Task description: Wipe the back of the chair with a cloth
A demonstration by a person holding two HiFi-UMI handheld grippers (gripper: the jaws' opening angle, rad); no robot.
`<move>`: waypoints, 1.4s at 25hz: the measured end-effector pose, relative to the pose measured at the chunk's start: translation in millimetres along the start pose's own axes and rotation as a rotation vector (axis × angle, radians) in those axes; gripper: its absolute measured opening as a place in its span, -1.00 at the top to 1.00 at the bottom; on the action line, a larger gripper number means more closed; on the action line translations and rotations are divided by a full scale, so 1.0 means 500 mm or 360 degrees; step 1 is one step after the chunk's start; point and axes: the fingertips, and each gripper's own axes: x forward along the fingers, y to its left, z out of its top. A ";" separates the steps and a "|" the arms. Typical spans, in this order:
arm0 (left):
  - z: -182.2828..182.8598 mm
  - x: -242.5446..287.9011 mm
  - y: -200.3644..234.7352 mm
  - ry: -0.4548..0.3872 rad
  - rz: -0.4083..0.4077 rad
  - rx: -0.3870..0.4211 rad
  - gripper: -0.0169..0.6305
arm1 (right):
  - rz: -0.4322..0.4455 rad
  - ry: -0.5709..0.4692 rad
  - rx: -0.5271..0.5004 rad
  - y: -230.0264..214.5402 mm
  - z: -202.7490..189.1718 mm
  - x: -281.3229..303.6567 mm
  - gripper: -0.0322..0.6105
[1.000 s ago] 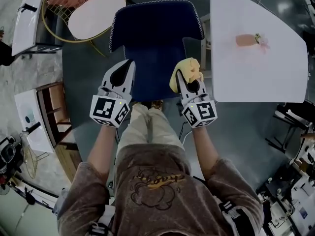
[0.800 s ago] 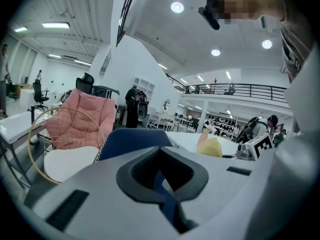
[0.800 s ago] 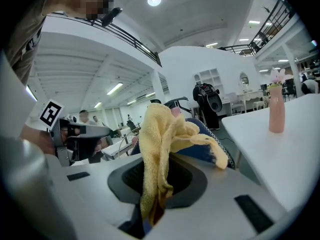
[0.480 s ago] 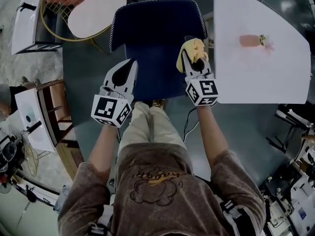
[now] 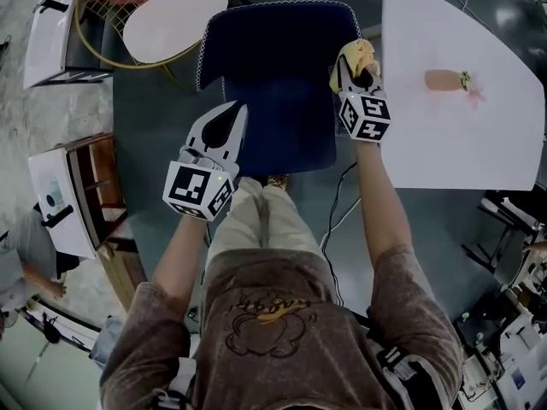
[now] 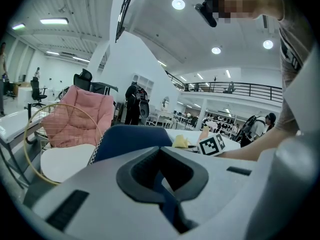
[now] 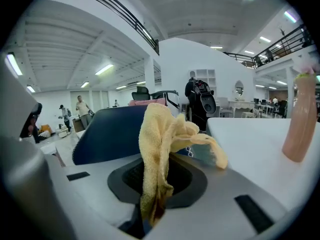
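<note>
The dark blue chair stands in front of me, its curved backrest (image 5: 273,31) at the far side and its seat (image 5: 282,131) nearer. My right gripper (image 5: 353,65) is shut on a yellow cloth (image 5: 359,52) and sits at the right end of the backrest. In the right gripper view the yellow cloth (image 7: 162,144) hangs out of that gripper (image 7: 157,189), with the backrest (image 7: 112,131) just beyond. My left gripper (image 5: 232,114) hovers over the seat's left edge, shut with nothing in it. The left gripper view shows the backrest (image 6: 132,139) past that gripper (image 6: 161,176).
A white table (image 5: 466,143) stands to the right of the chair with a pink bottle (image 5: 444,79) lying on it. A round wire chair with a pink cushion (image 5: 162,20) is at the back left. A wooden stand (image 5: 90,186) is at the left. A cable (image 5: 338,220) runs across the floor.
My right gripper has carried the yellow cloth forward and to the right, from the seat's near right part to the backrest's right end. The left gripper has barely moved.
</note>
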 end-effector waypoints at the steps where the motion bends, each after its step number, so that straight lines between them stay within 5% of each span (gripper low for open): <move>1: 0.000 -0.002 0.002 0.0004 -0.0001 0.0003 0.92 | -0.0021 0.0003 0.0003 -0.009 0.002 0.008 0.68; 14: -0.014 -0.010 0.034 0.0038 0.0005 -0.0011 0.92 | -0.0056 0.0015 0.0034 0.012 0.014 0.099 0.68; 26: -0.032 -0.044 0.081 0.0064 0.0061 -0.0025 0.92 | 0.0166 -0.0028 0.0160 0.167 0.002 0.154 0.68; 35: -0.050 -0.064 0.100 0.0084 0.0114 -0.0043 0.92 | 0.0576 0.0027 0.0091 0.390 -0.017 0.185 0.68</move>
